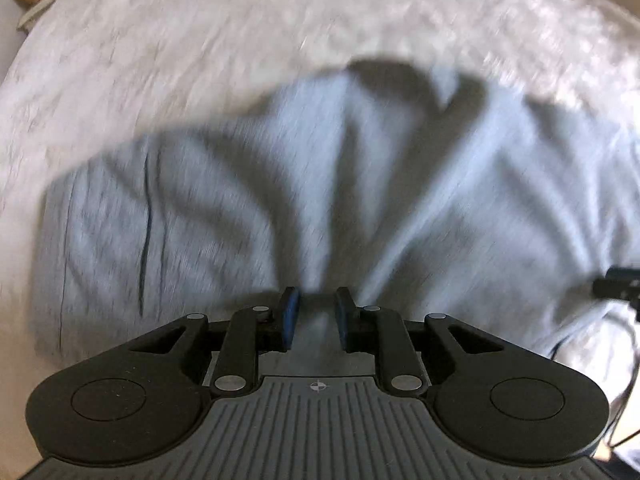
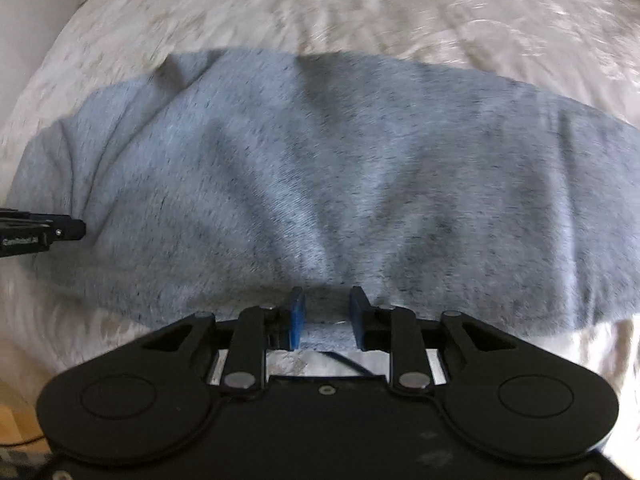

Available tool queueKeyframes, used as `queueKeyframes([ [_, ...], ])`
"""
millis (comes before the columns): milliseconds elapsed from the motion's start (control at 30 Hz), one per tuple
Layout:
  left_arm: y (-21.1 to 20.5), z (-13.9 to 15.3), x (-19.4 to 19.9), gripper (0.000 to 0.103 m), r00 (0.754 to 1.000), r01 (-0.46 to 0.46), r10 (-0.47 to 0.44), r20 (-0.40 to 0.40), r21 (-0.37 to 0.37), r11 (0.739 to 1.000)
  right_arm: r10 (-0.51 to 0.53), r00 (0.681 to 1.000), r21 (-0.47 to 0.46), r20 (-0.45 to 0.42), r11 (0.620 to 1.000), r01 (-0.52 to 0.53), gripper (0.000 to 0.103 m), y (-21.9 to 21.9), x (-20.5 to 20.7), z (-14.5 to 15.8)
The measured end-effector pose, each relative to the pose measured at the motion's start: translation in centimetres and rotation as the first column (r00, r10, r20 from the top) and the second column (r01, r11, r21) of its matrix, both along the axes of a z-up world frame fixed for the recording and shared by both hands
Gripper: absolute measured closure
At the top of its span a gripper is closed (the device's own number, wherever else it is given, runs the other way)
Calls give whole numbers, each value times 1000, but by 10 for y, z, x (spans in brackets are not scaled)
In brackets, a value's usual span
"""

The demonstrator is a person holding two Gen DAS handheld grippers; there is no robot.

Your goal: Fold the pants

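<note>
Pale crumpled bedspread (image 2: 360, 4) covers the bed. Grey pants (image 2: 320, 168) lie bunched across it, creased. Left gripper (image 1: 317, 312) pinches a ridge of the fabric. Right gripper (image 2: 328, 316) stands slightly spread over the pants' near edge, pads apparently clear of cloth.

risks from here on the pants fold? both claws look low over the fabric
1. The grey pants lie bunched in deep creases; folding now could lock the wrinkles in.
2. The left claw has cloth rising between its pads, but with a visible gap, so the fabric may slip.
3. The right claw is open at the near hem, close to the bedspread; closing there might catch both layers.
</note>
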State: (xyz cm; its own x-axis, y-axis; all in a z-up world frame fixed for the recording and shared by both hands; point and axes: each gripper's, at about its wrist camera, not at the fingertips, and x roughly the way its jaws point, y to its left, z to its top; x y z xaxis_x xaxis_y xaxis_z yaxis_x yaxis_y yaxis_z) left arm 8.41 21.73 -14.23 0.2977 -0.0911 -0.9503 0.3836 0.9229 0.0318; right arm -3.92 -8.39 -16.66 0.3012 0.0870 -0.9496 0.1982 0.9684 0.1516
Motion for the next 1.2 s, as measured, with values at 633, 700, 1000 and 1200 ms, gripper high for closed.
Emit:
queueKeyframes([
  [633, -94, -28, -29, 81, 992, -103, 105, -67, 27, 994, -377, 908, -45, 182, 919, 391, 55, -228, -55, 61],
  [700, -106, -25, -26, 81, 988, -141, 143, -54, 32, 989, -402, 895, -67, 195, 905, 421, 54, -264, -58, 62],
  [1000, -176, -23, -38, 81, 980, -192, 194, -47, 53, 980, -424, 879, -116, 219, 883, 455, 39, -395, -49, 48],
  [1200, -192, -23, -51, 81, 978, -196, 201, -62, 73, 978, -360, 915, -103, 183, 918, 382, 37, -428, -30, 22],
])
